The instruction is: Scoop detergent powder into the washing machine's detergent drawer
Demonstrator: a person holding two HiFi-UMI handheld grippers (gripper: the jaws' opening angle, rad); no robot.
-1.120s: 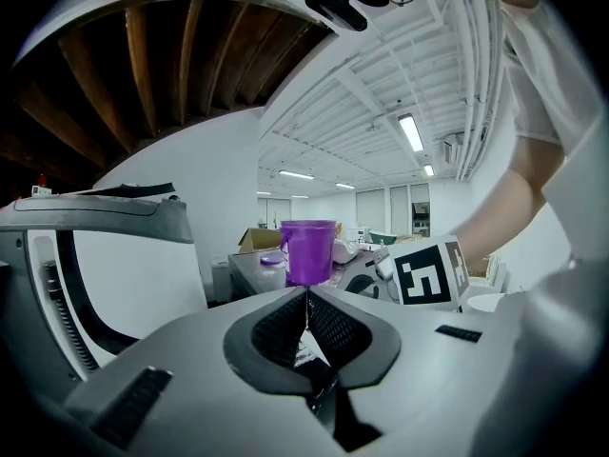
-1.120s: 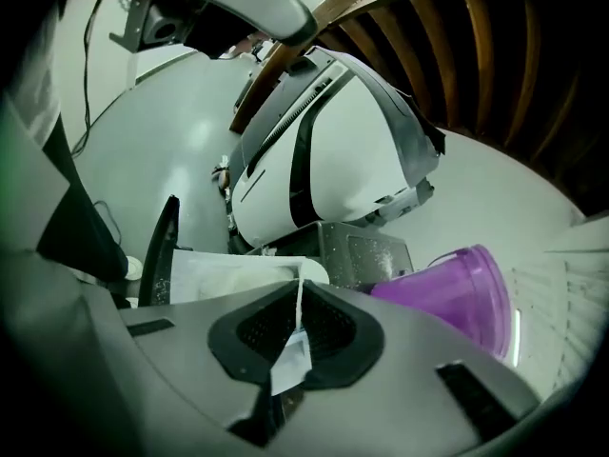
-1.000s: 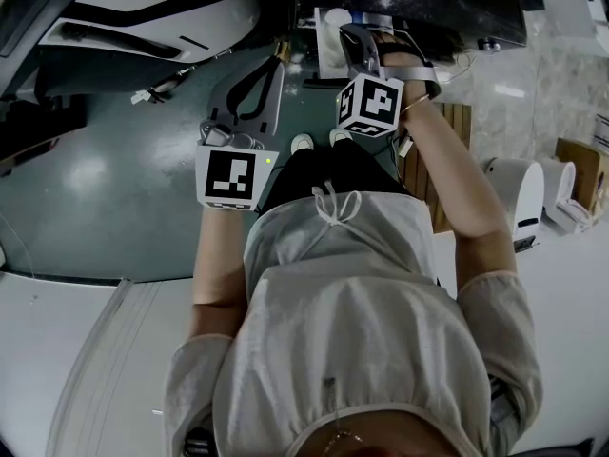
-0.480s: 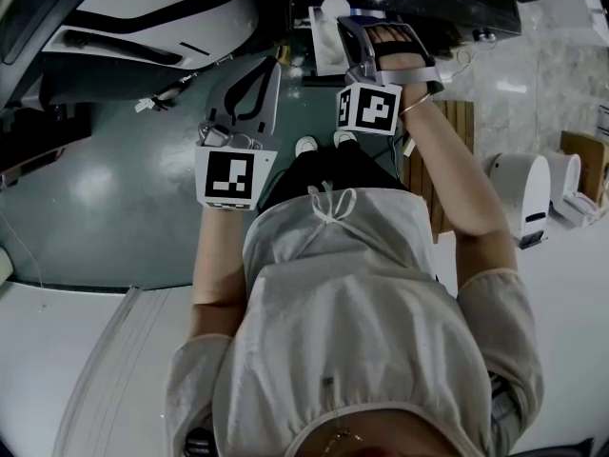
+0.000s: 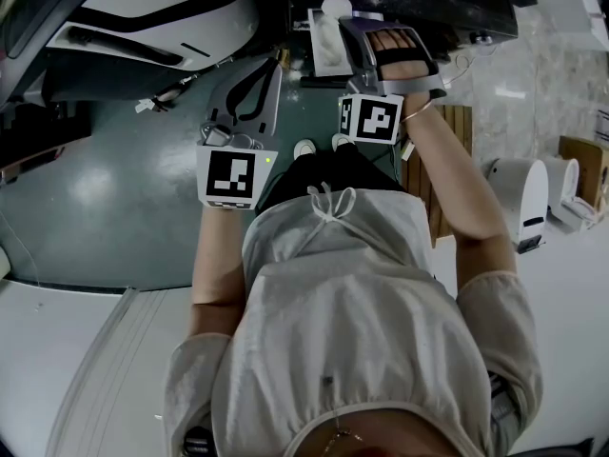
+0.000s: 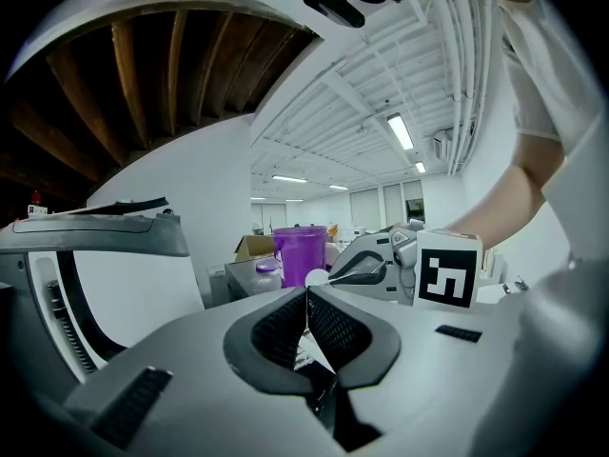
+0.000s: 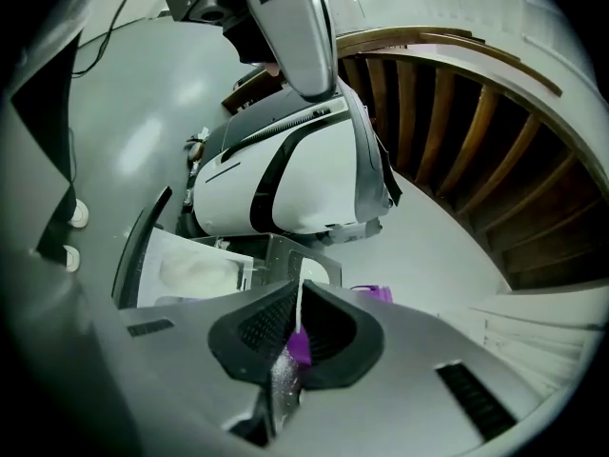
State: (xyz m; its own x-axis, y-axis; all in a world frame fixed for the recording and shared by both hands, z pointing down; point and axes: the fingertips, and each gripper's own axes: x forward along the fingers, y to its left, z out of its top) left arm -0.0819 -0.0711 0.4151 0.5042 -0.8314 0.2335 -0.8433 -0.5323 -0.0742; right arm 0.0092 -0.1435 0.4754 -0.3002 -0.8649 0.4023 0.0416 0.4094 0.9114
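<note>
At detergent drawer (image 7: 166,248) | right hand-held gripper (image 7: 297,289) pinches scoop (image 7: 300,343) | left hand-held gripper (image 6: 306,293) closed

Scoop (image 5: 335,8) in the right tongs (image 5: 348,27), above the detergent drawer (image 5: 324,55); left tongs (image 5: 276,65) leftward

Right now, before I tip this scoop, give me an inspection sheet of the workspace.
Surface: glossy grey-green floor.
Job's things: detergent drawer open, with white powder in it; washing machine behind it; scoop over the drawer's far end; purple tub beyond.
Clutter: cardboard box beside the tub.
Grippers: left gripper shut, holding nothing; right gripper shut on the scoop's handle, powder dusted on its jaws.
Cables: thin lead on the pale floor to the right.
Surroundings: wooden slats; white appliances at right.
</note>
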